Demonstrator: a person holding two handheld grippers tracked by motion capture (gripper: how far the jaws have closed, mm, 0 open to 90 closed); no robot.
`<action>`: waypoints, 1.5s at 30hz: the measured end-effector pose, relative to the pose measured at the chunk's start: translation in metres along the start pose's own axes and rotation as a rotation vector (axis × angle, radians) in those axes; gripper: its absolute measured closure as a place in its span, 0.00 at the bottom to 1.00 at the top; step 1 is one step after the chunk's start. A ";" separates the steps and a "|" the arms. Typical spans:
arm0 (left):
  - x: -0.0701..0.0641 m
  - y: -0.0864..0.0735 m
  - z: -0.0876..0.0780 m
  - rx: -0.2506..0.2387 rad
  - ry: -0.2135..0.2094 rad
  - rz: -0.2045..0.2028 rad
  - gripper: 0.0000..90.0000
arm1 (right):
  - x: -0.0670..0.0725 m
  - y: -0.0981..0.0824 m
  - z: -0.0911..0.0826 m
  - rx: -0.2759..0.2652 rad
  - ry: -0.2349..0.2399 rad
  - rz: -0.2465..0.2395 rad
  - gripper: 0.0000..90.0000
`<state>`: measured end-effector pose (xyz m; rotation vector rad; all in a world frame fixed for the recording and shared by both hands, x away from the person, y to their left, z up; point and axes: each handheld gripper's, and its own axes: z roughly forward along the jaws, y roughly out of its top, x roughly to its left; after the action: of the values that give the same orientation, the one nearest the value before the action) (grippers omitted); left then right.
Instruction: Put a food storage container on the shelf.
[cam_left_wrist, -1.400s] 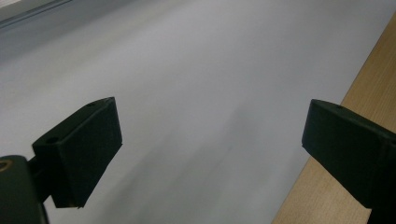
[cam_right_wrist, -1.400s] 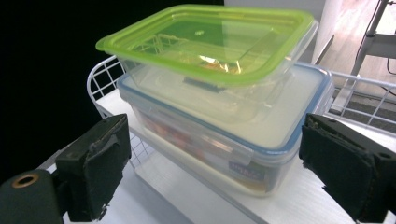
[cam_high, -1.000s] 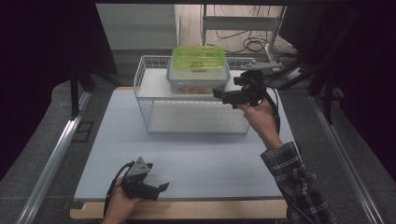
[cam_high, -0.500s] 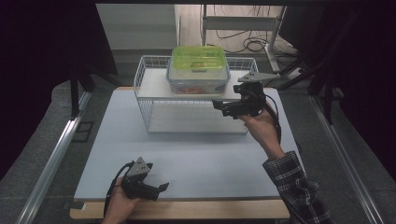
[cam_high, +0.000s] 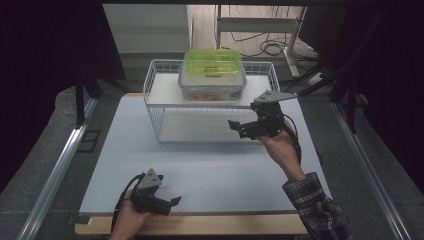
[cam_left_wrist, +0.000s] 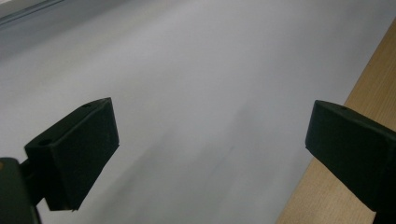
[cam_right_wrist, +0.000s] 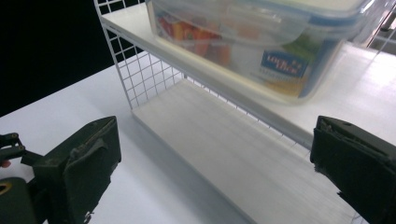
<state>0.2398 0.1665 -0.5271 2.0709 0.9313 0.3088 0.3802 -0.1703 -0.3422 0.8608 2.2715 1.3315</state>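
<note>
Container (cam_high: 212, 75) on rack (cam_high: 165, 95) top shelf: rigid, slick plastic, likely heavy; grab by lid rim. Right gripper (cam_high: 243, 129) jaws just opened wide, empty. Left gripper (cam_high: 167, 205) open, empty.

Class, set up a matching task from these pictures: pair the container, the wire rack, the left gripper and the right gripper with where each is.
Things:
1. container
2. wire rack
3. left gripper
4. right gripper

Places:
A. low, by the table's near edge
B. on the rack's top shelf
C. raised in front of the rack
D. at the table's far side

Pairs: 1-B, 2-D, 3-A, 4-C
</note>
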 end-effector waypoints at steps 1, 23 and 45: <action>0.000 0.000 0.000 -0.001 0.000 -0.001 0.02 | 0.000 -0.002 0.000 0.000 0.001 0.000 0.02; 0.000 0.000 0.000 0.009 0.004 0.005 0.01 | 0.003 -0.051 0.010 0.002 0.032 0.022 0.01; 0.000 0.000 0.000 0.009 -0.005 0.009 0.01 | 0.010 -0.085 0.010 0.012 0.037 0.060 0.03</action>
<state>0.2398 0.1666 -0.5277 2.0839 0.9223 0.3047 0.3519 -0.1881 -0.4218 0.9221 2.3011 1.3720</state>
